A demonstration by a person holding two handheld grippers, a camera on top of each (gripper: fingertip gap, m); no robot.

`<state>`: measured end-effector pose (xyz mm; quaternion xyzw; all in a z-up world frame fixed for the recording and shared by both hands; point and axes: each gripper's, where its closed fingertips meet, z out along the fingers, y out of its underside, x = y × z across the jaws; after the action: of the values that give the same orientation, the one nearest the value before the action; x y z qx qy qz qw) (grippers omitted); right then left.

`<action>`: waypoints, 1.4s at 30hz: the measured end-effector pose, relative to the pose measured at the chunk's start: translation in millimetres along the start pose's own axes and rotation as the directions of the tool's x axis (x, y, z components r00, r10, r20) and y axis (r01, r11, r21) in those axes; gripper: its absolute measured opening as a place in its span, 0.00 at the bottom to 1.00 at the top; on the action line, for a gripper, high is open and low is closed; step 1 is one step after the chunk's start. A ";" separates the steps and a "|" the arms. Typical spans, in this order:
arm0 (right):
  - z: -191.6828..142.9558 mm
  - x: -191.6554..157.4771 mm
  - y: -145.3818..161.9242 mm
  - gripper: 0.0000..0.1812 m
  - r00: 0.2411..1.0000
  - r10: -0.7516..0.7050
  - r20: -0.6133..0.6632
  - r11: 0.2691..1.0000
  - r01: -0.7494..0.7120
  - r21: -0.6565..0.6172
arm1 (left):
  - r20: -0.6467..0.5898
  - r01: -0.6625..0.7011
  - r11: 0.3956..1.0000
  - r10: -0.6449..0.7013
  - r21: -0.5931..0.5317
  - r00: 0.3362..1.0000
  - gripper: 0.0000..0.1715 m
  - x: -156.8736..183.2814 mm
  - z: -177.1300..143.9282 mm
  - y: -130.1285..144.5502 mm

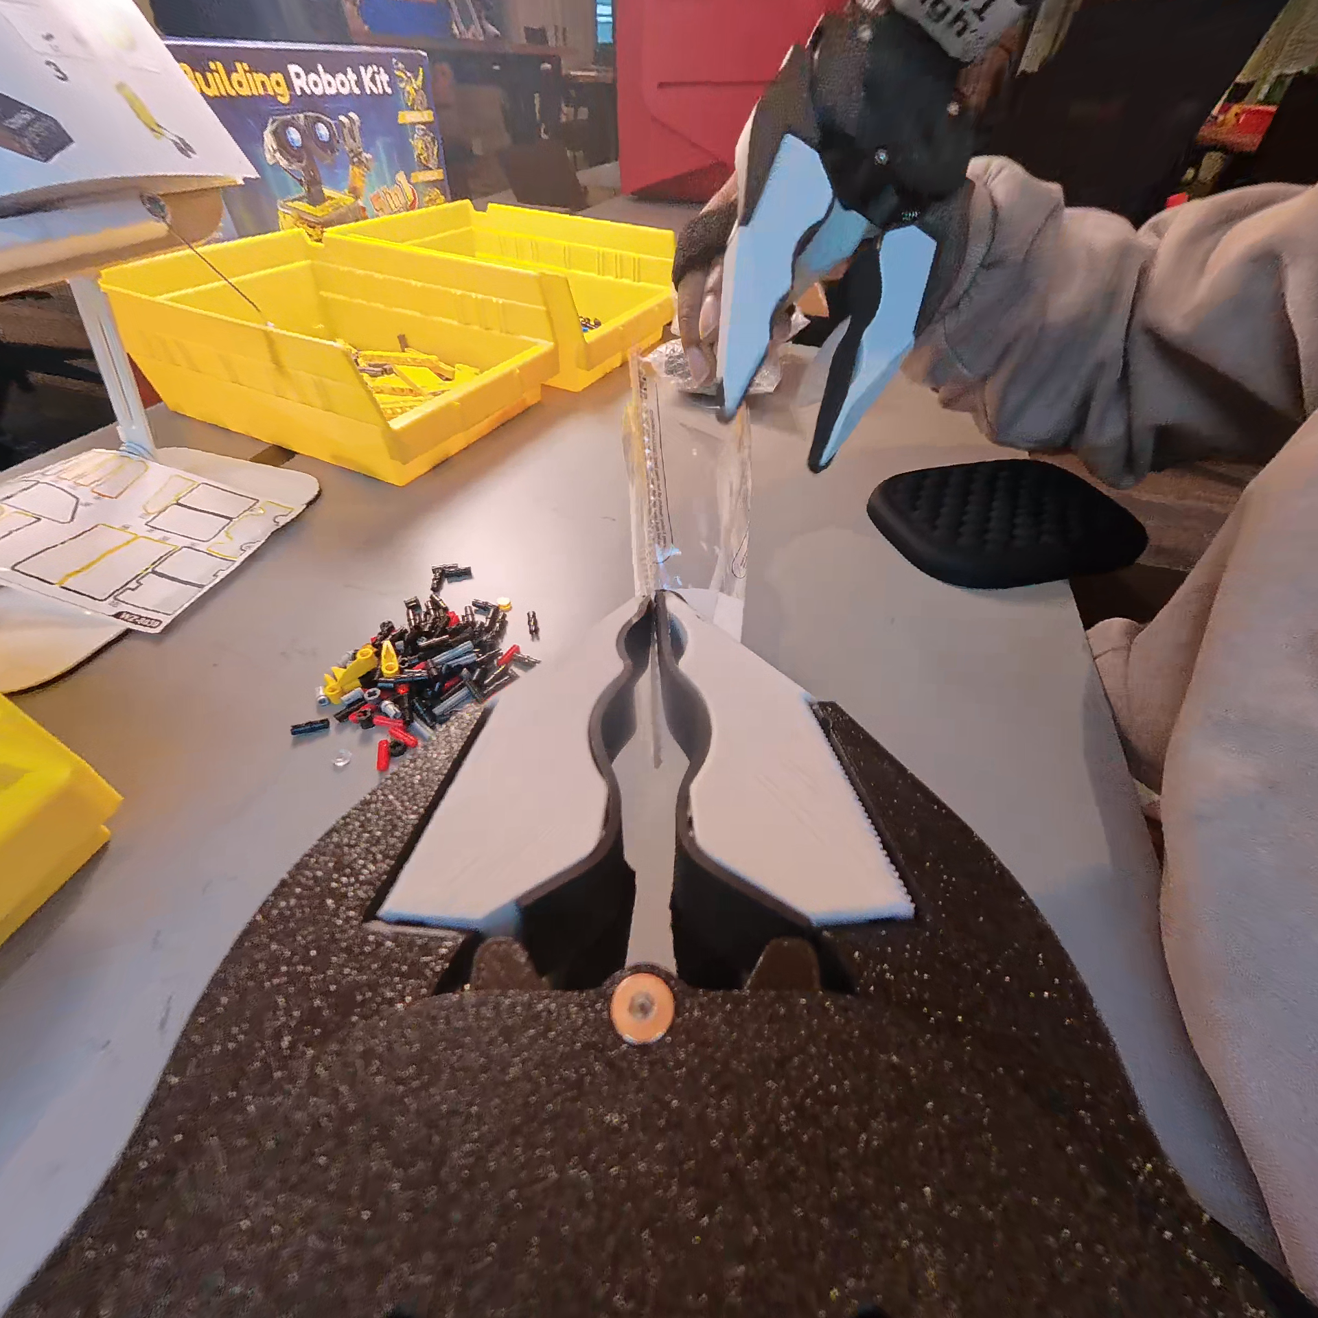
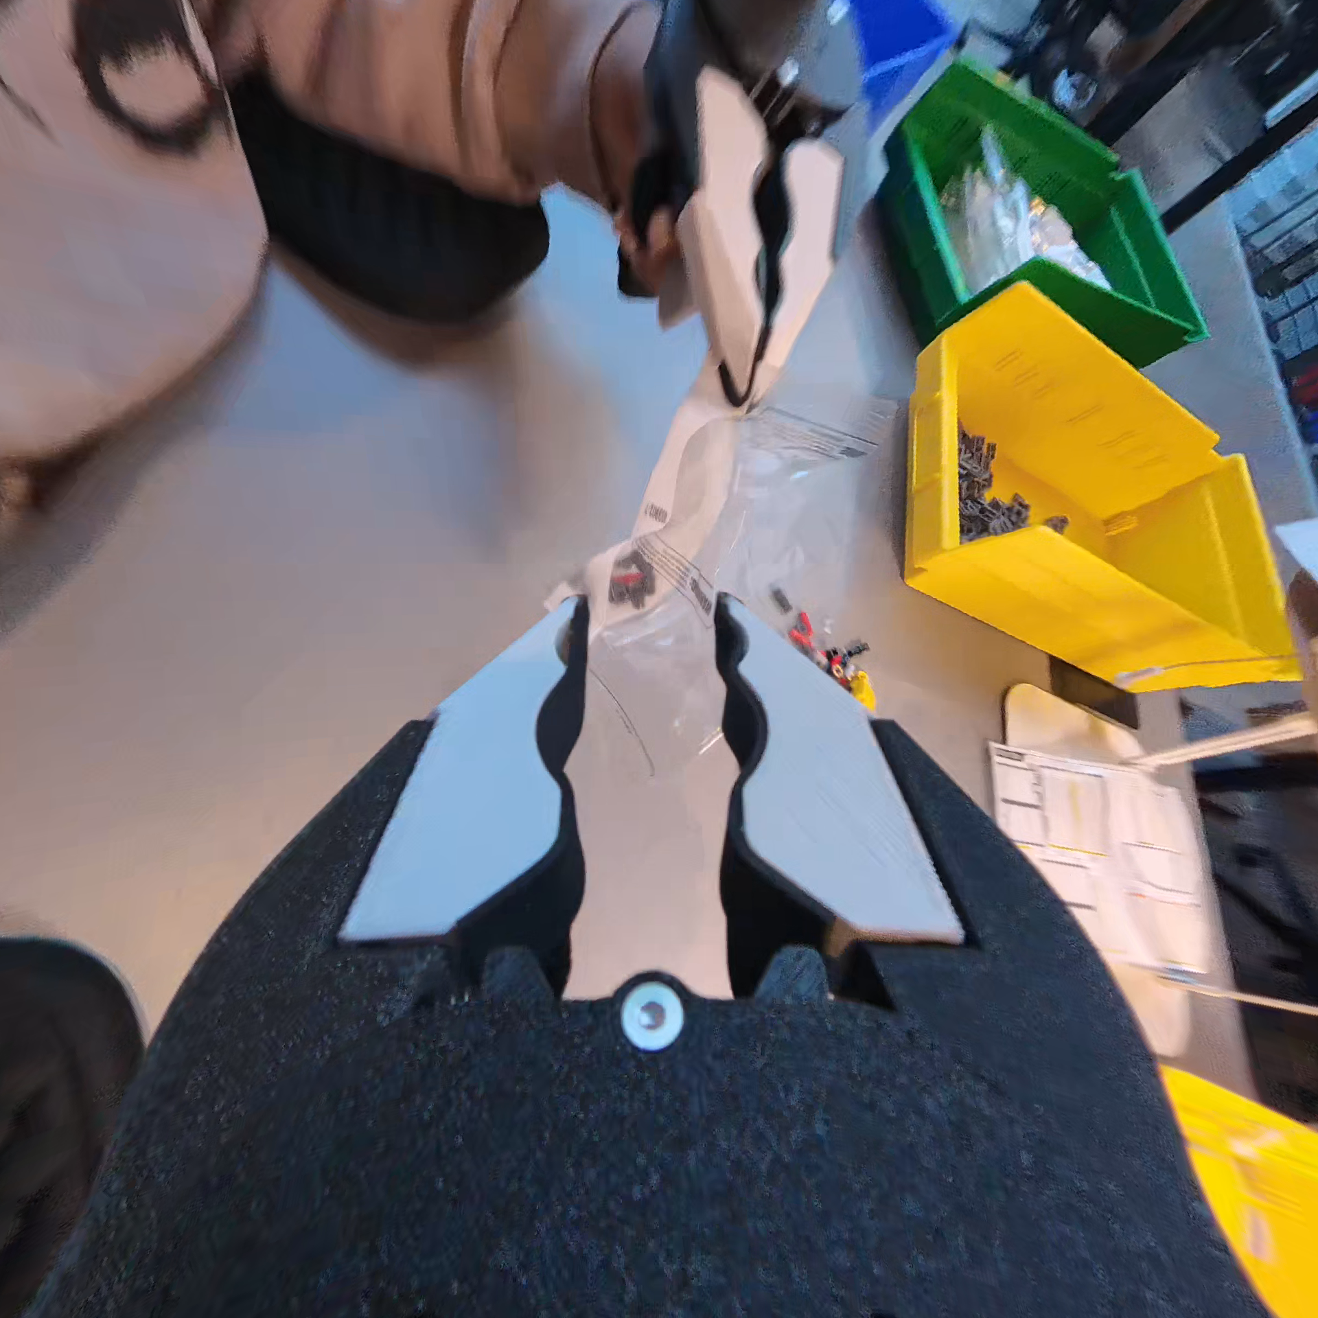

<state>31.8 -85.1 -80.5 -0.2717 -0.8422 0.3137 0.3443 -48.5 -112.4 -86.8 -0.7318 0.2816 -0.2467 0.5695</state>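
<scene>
My left gripper [image 1: 655, 603] is shut on the lower edge of a clear plastic bag [image 1: 685, 492], which stands up from its tips above the grey table [image 1: 499, 513]. The bag's upper end reaches my right gripper [image 1: 779, 436], whose fingers stand apart. In the right wrist view my right gripper [image 2: 650, 613] is open. The bag [image 2: 770, 499] passes loosely between its pads, with a few black and red pieces still inside it. The left gripper [image 2: 742, 392] pinches its far corner. A pile of small black, red, grey and yellow pieces [image 1: 421, 663] lies on the table to the left of my left gripper.
Yellow bins [image 1: 342, 356] with parts stand at the back left, before a printed kit box [image 1: 314, 128]. A sheet on a white stand [image 1: 107, 542] is at the left. A black pad [image 1: 1005, 520] and a person's sleeve [image 1: 1070, 321] are at the right. A green bin [image 2: 1034, 207] holds bags. My right fingertips sit around 9 cm from my left ones.
</scene>
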 end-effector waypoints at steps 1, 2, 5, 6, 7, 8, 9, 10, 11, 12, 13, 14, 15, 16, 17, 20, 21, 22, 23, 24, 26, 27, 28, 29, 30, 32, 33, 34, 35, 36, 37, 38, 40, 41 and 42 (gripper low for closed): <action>-6.2 5.4 -4.8 0.23 0.997 0.081 0.001 0.993 -0.081 0.081 | 0.002 0.010 1.000 -0.010 0.008 1.000 0.00 -1.6 -1.7 1.4; -14.0 15.1 -9.0 0.24 0.987 0.158 -0.011 0.974 -0.154 0.169 | 0.005 0.016 1.000 -0.016 0.012 1.000 0.00 -2.9 -3.1 3.5; -35.7 56.3 1.5 0.25 0.924 0.372 -0.084 0.875 -0.319 0.365 | 0.018 0.032 0.999 -0.033 0.006 0.999 0.00 -4.5 -6.8 10.0; -37.2 72.0 18.1 0.24 0.888 0.440 -0.134 0.852 -0.365 0.376 | 0.024 0.042 0.999 -0.042 0.009 0.999 0.00 -4.7 -8.3 11.1; -33.1 85.3 42.8 0.23 0.840 0.509 -0.189 0.836 -0.429 0.343 | 0.037 0.054 0.998 -0.055 0.012 0.998 0.00 -5.8 -10.0 11.9; -24.5 92.9 73.0 0.22 0.801 0.547 -0.245 0.832 -0.488 0.263 | 0.053 0.067 0.998 -0.068 0.013 0.996 0.00 -7.3 -11.5 12.9; -14.9 97.0 103.8 0.22 0.778 0.549 -0.305 0.835 -0.522 0.171 | 0.065 0.079 0.997 -0.080 0.012 0.995 0.00 -8.5 -12.5 14.0; -5.9 100.7 132.2 0.22 0.755 0.548 -0.361 0.826 -0.556 0.092 | 0.077 0.091 0.996 -0.091 0.011 0.993 0.00 -9.7 -12.8 15.0; 3.5 102.7 155.2 0.21 0.727 0.566 -0.388 0.798 -0.602 0.036 | 0.079 0.104 0.994 -0.105 0.009 0.991 0.00 -9.9 -12.4 16.1; 13.4 103.4 169.3 0.21 0.697 0.606 -0.384 0.759 -0.651 0.017 | 0.075 0.119 0.993 -0.119 0.008 0.990 0.00 -9.7 -11.3 16.8; 21.8 106.1 176.8 0.21 0.655 0.657 -0.373 0.715 -0.699 0.031 | 0.074 0.128 0.992 -0.128 0.006 0.989 0.00 -9.7 -9.8 18.0; 28.3 109.1 182.4 0.19 0.614 0.701 -0.363 0.670 -0.741 0.041 | 0.078 0.132 0.991 -0.132 -0.002 0.988 0.00 -10.4 -8.1 20.0; 34.5 109.4 185.7 0.19 0.595 0.725 -0.347 0.643 -0.765 0.031 | 0.082 0.131 0.991 -0.130 -0.011 0.988 0.00 -10.9 -6.5 22.4; 39.6 108.4 189.0 0.19 0.594 0.728 -0.342 0.633 -0.775 0.002 | 0.084 0.129 0.992 -0.127 -0.018 0.988 0.00 -10.8 -5.2 24.3; 43.6 107.6 190.8 0.19 0.603 0.721 -0.342 0.633 -0.773 -0.029 | 0.084 0.128 0.992 -0.125 -0.021 0.989 0.00 -10.8 -4.0 25.6; 52.1 107.1 188.7 0.17 0.623 0.708 -0.334 0.635 -0.768 -0.086 | 0.085 0.129 0.991 -0.126 -0.031 0.988 0.00 -11.9 -1.5 29.1; 53.8 107.2 191.3 0.15 0.634 0.692 -0.345 0.640 -0.760 -0.113 | 0.086 0.131 0.991 -0.128 -0.031 0.988 0.00 -12.4 -1.0 29.9; 55.3 107.7 192.2 0.14 0.648 0.677 -0.348 0.649 -0.749 -0.132 | 0.086 0.134 0.991 -0.131 -0.029 0.988 0.00 -13.0 -0.7 30.5; 56.7 108.4 193.4 0.13 0.652 0.671 -0.353 0.649 -0.747 -0.147 | 0.086 0.137 0.990 -0.134 -0.027 0.987 0.00 -13.5 -0.6 31.0; 57.6 109.6 195.7 0.11 0.655 0.663 -0.362 0.646 -0.745 -0.165 | 0.087 0.138 0.990 -0.135 -0.026 0.987 0.00 -14.0 -0.3 31.7; 60.2 109.8 197.0 0.09 0.672 0.649 -0.357 0.651 -0.733 -0.196 | 0.083 0.138 0.990 -0.136 -0.028 0.987 0.00 -14.0 0.4 32.8; 60.9 109.7 196.7 0.08 0.675 0.649 -0.350 0.650 -0.732 -0.205 | 0.079 0.138 0.990 -0.135 -0.029 0.988 0.00 -13.7 0.9 33.3; 61.0 109.8 196.8 0.08 0.675 0.652 -0.346 0.646 -0.733 -0.211 | 0.078 0.135 0.990 -0.133 -0.030 0.988 0.00 -13.5 1.3 33.7; 60.7 110.8 197.6 0.06 0.675 0.651 -0.348 0.646 -0.733 -0.214 | 0.077 0.132 0.991 -0.130 -0.030 0.989 0.00 -13.3 1.6 33.6; 60.7 110.8 197.7 0.05 0.678 0.650 -0.342 0.650 -0.730 -0.213 | 0.075 0.129 0.991 -0.127 -0.027 0.989 0.00 -13.0 1.8 33.3; 59.7 110.5 197.8 0.05 0.679 0.653 -0.336 0.653 -0.729 -0.204 | 0.076 0.122 0.992 -0.120 -0.018 0.990 0.00 -13.1 1.9 32.2; 58.3 109.6 198.0 0.05 0.684 0.649 -0.333 0.659 -0.724 -0.203 | 0.077 0.122 0.992 -0.120 -0.014 0.990 0.00 -13.3 1.9 31.8; 56.2 108.5 196.7 0.05 0.690 0.646 -0.327 0.668 -0.718 -0.196 | 0.079 0.123 0.992 -0.122 -0.011 0.989 0.00 -13.9 1.8 31.6; 53.8 108.3 189.8 0.05 0.691 0.656 -0.305 0.679 -0.716 -0.161 | 0.082 0.124 0.992 -0.123 -0.009 0.989 0.00 -14.4 1.8 31.8; 49.9 109.3 175.9 0.05 0.686 0.675 -0.270 0.689 -0.718 -0.101 | 0.085 0.123 0.992 -0.122 -0.006 0.989 0.00 -15.1 1.5 31.6; 43.9 111.0 155.9 0.05 0.691 0.687 -0.226 0.704 -0.710 -0.029 | 0.086 0.121 0.993 -0.121 -0.001 0.989 0.00 -15.5 1.3 31.0; 36.0 112.0 130.3 0.05 0.710 0.683 -0.171 0.726 -0.686 0.050 | 0.084 0.122 0.993 -0.121 0.004 0.989 0.00 -15.5 1.0 30.1; 17.3 105.7 70.1 0.05 0.776 0.630 -0.031 0.764 -0.612 0.202 | 0.080 0.120 0.993 -0.121 0.014 0.989 0.00 -15.2 0.8 28.5; 9.0 98.0 42.7 0.05 0.814 0.581 0.033 0.782 -0.568 0.257 | 0.079 0.117 0.993 -0.118 0.017 0.990 0.00 -14.9 1.0 28.1; 4.1 90.3 23.9 0.05 0.844 0.533 0.067 0.801 -0.528 0.280 | 0.076 0.113 0.993 -0.114 0.019 0.991 0.00 -14.2 1.4 27.8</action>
<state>-21.0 -10.0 -62.9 -0.4456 -0.6751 0.5143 0.2850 -61.4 -107.0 -114.6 -0.7513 0.2157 -0.2524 0.5703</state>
